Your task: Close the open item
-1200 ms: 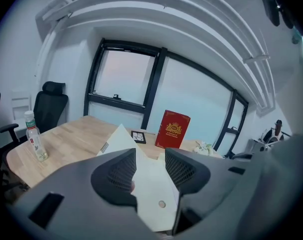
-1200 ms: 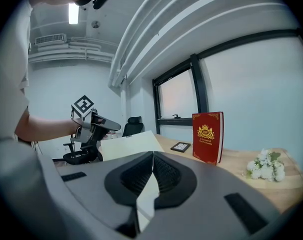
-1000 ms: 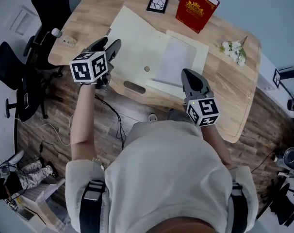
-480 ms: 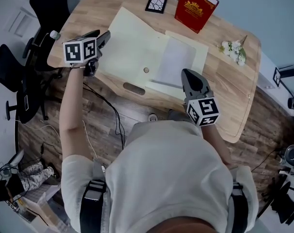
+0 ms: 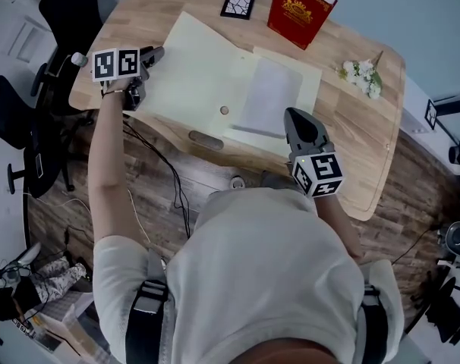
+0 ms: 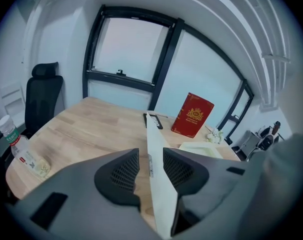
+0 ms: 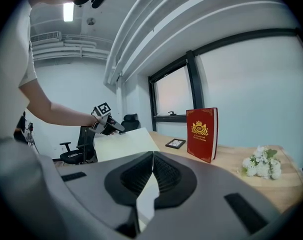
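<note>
A pale yellow folder [image 5: 207,74] lies open on the wooden table [image 5: 359,150], with white paper [image 5: 268,97] on its right half. My left gripper [image 5: 155,53] is at the left edge of the open cover. In the left gripper view that cover [image 6: 159,194] runs edge-on between the jaws, which have just been closing. The right pad is against it and a gap shows at the left pad, so the gripper is open. My right gripper [image 5: 291,114] sits at the folder's near right edge, shut on it [image 7: 152,156], a pale sliver showing between the jaws.
A red book [image 5: 300,10] stands at the back, beside a black-and-white framed tile [image 5: 237,4]. White flowers [image 5: 361,76] lie at the right. A bottle [image 5: 78,58] stands at the table's left edge, with office chairs [image 5: 63,6] beyond it.
My left gripper has moved left and away to the folder cover's left edge, and its jaws have narrowed around that edge. The right gripper has kept still.
</note>
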Available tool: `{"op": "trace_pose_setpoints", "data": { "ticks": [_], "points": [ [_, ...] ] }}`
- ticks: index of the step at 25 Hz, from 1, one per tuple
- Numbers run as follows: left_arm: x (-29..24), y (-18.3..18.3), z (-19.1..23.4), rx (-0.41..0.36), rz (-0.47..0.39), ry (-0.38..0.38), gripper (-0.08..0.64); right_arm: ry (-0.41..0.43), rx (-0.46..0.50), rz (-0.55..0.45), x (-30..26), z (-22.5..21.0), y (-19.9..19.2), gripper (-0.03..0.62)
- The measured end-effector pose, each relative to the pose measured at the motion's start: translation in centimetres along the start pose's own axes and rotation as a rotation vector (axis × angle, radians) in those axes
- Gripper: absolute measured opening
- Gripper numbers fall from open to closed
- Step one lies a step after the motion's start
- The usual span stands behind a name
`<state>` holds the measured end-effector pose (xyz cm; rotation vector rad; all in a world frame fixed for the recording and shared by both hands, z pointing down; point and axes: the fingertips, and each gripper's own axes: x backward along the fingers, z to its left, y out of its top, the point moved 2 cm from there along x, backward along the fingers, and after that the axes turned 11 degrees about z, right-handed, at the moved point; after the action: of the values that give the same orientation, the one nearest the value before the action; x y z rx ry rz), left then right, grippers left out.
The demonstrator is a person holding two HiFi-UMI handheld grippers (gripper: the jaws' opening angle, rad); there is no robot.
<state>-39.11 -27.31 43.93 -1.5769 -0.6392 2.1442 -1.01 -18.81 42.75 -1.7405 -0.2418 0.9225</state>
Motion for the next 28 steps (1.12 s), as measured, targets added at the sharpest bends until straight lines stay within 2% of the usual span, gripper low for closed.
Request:
{"op": "trace_pose_setpoints", "data": {
  "ticks": [4,9,14,18,28],
  "points": [
    [-0.8,-0.7,0.1,-0.014,0.055,-0.019,0.156,-0.007,-0.003,0.004,0.1,-0.2,-0.1,0.018],
    [-1.1,-1.2,0.2,-0.003,0.07,-0.031,0.083,-0.011,-0.008,0.003,0.1,-0.5,-0.1,0.018],
    [-0.9,-0.9,-0.5,-0.01,0.057,-0.057,0.044,-0.009,-0.009,0.008,0.0,-0.3,-0.3,0.018],
    [-0.3,-0.4,-1.8,-0.006,0.026,-0.113,0.038,-0.003,-0.011,0.005,0.0,0.0,-0.5,0.018],
    [1.2,0.9,-5.8,-0.073,-0.003,-0.192,0.037,-0.013,-0.016,0.0,1.0,0.4,-0.9,0.018]
  ]
}}
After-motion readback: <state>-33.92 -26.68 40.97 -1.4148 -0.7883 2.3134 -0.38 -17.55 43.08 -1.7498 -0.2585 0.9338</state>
